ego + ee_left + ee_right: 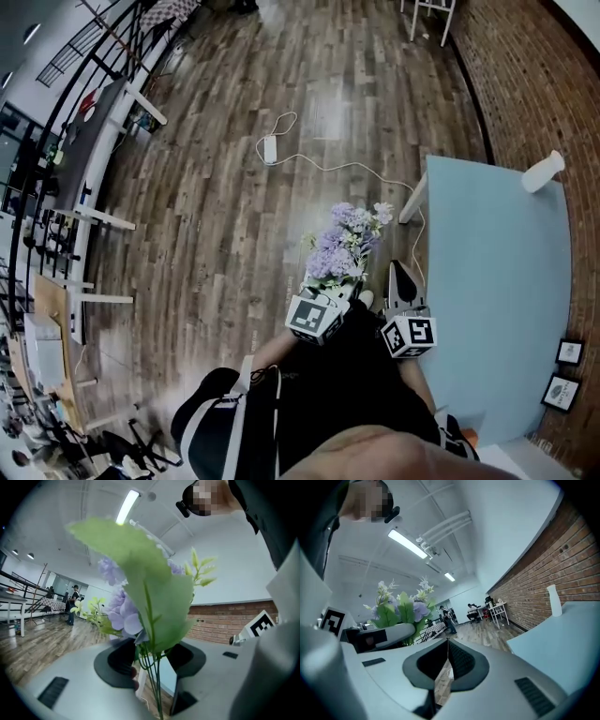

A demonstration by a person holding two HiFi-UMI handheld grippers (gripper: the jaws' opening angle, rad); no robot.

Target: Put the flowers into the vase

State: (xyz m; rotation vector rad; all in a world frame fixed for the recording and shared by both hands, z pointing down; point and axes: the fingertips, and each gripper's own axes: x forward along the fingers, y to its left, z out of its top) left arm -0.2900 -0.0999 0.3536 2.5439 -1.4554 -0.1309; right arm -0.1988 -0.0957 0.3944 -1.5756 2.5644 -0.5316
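Observation:
A bunch of purple flowers (342, 246) with green leaves rises from my left gripper (333, 286), which is shut on the thin green stems (152, 667). In the left gripper view the blooms and a big leaf (140, 592) fill the middle. To the right of it my right gripper (400, 278) is shut and holds nothing; its tips (447, 644) meet. A white vase (542, 172) stands at the far corner of the light blue table (497, 281), and shows upright (553, 601) in the right gripper view. Both grippers are held short of the table's near left edge.
A white cable and adapter (270, 148) lie on the wooden floor ahead. A brick wall (525, 84) runs along the right. Desks (94, 159) line the left side. Small framed pictures (569, 352) sit at the near right. People (447, 616) are far off.

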